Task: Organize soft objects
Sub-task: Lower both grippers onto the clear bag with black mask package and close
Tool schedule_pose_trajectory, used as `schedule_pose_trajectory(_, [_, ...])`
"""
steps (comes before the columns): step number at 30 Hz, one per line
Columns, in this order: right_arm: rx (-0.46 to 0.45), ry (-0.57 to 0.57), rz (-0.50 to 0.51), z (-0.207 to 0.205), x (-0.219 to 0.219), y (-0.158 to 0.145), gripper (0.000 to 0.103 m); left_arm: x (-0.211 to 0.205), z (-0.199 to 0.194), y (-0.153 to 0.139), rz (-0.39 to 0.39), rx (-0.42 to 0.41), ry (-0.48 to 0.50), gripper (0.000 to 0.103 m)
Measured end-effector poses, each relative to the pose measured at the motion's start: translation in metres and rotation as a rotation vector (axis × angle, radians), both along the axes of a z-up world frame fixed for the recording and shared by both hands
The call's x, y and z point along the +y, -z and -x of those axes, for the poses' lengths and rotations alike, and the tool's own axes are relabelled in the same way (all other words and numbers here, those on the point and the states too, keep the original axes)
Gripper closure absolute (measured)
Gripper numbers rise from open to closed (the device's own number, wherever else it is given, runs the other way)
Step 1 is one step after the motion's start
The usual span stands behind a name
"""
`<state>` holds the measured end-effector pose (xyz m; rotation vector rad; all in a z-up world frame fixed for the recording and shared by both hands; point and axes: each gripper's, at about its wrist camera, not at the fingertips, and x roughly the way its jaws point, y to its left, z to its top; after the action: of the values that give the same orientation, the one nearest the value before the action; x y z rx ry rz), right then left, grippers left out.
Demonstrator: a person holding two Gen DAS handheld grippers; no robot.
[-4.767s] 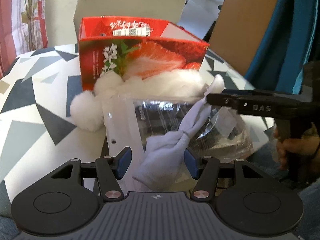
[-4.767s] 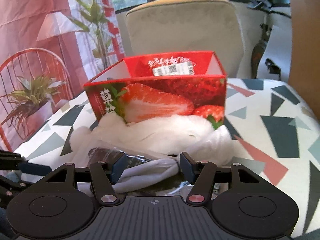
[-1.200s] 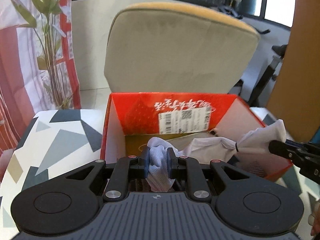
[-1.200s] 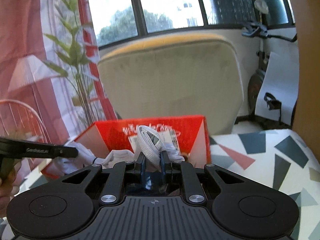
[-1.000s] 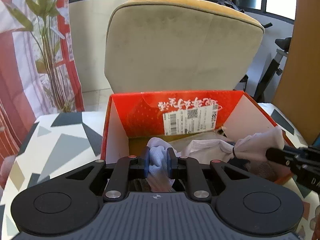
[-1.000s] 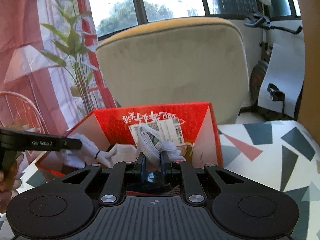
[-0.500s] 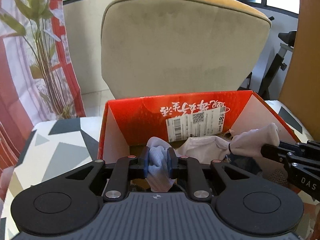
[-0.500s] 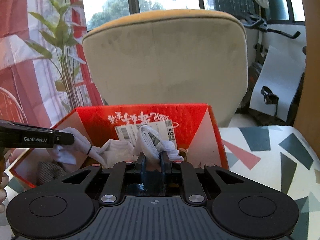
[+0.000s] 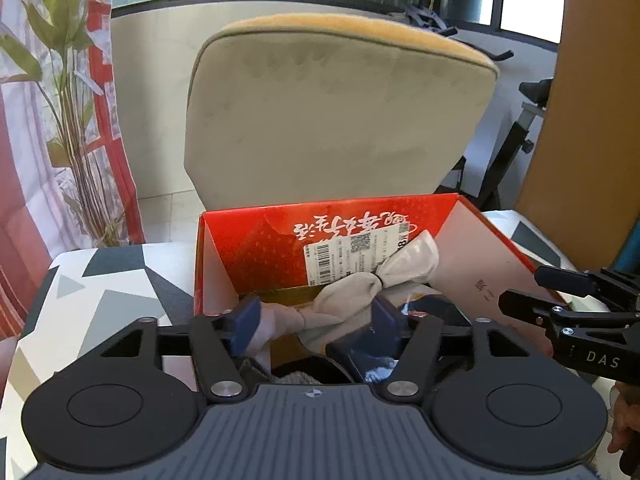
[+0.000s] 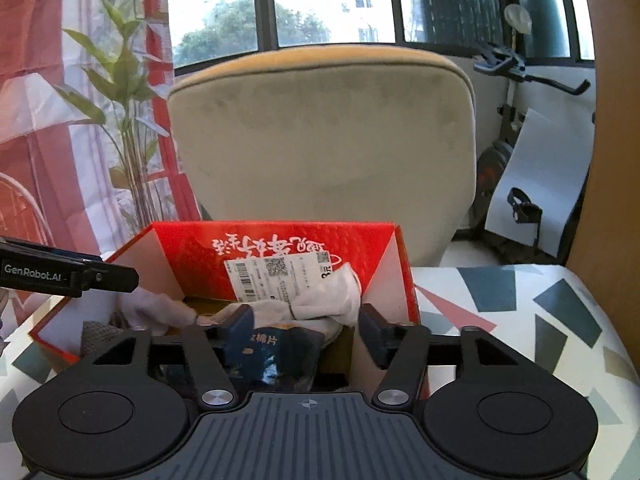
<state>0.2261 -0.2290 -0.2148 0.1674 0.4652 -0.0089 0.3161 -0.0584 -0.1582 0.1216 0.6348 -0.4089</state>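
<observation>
A red strawberry box [image 9: 256, 240] [image 10: 192, 248] stands open on the patterned table. Inside it lies a knotted white cloth [image 9: 360, 288] [image 10: 320, 300], draped over a blue packet [image 10: 272, 352] [image 9: 360, 352]. My left gripper [image 9: 314, 320] hovers at the box's near rim, its jaws opening, with the cloth lying loose between the blue pads. My right gripper [image 10: 306, 328] is over the box too, jaws opening, the cloth free of its pads. The right gripper also shows at the right edge of the left wrist view, and the left gripper's finger [image 10: 100, 278] enters from the left of the right wrist view.
A beige chair back [image 9: 336, 120] [image 10: 320, 140] rises right behind the box. The table [image 9: 100, 288] [image 10: 520, 320] has grey, blue and pink triangles. A plant and red-white curtain [image 9: 60, 100] stand at the left; an exercise bike [image 10: 520, 68] is at the right. A hand [image 9: 624, 432] holds the right gripper.
Both grippers were shut on the white cloth's ends over the box. Now both have opened and the cloth has dropped into the box.
</observation>
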Motion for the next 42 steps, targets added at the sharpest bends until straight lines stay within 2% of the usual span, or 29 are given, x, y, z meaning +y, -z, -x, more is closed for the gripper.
schedule_pose_trajectory(4, [-0.017, -0.002, 0.002, 0.017, 0.001, -0.008, 0.026, 0.009, 0.022, -0.005, 0.034, -0.016, 0.017, 0.018])
schedule_pose_trajectory(6, [-0.024, -0.005, 0.002, 0.028, 0.003, -0.011, 0.014, 0.012, 0.035, -0.007, 0.029, -0.035, 0.018, 0.008])
schedule_pose_trajectory(7, [-0.029, -0.005, 0.000, 0.033, 0.004, -0.013, 0.005, 0.014, 0.043, -0.008, 0.020, -0.044, 0.012, 0.002])
schedule_pose_trajectory(8, [-0.037, -0.004, -0.004, 0.039, 0.004, -0.015, 0.000, 0.017, 0.051, -0.009, 0.015, -0.055, 0.003, 0.002])
schedule_pose_trajectory(17, [-0.049, -0.036, -0.016, 0.101, 0.009, -0.022, 0.000, 0.045, 0.117, 0.004, 0.022, -0.053, -0.006, 0.000])
schedule_pose_trajectory(21, [-0.002, -0.072, -0.034, 0.134, 0.016, -0.011, 0.000, 0.056, 0.149, 0.024, 0.027, 0.003, 0.027, 0.000])
schedule_pose_trajectory(24, [0.053, -0.078, -0.069, 0.156, 0.018, 0.006, 0.000, 0.059, 0.167, 0.042, 0.036, 0.076, 0.024, 0.000])
schedule_pose_trajectory(27, [0.114, -0.032, -0.121, 0.176, 0.018, 0.027, 0.001, 0.061, 0.179, 0.061, 0.061, 0.143, 0.020, 0.001])
schedule_pose_trajectory(31, [0.176, 0.030, -0.200, 0.192, 0.014, 0.051, 0.001, 0.060, 0.190, 0.079, 0.049, 0.177, 0.004, 0.002])
schedule_pose_trajectory(36, [0.200, 0.035, -0.142, 0.205, 0.020, 0.067, 0.001, 0.063, 0.198, 0.089, 0.035, 0.173, -0.031, 0.003])
schedule_pose_trajectory(42, [0.257, 0.054, -0.165, 0.199, 0.012, 0.082, 0.000, 0.068, 0.194, 0.101, 0.060, 0.237, -0.061, 0.005])
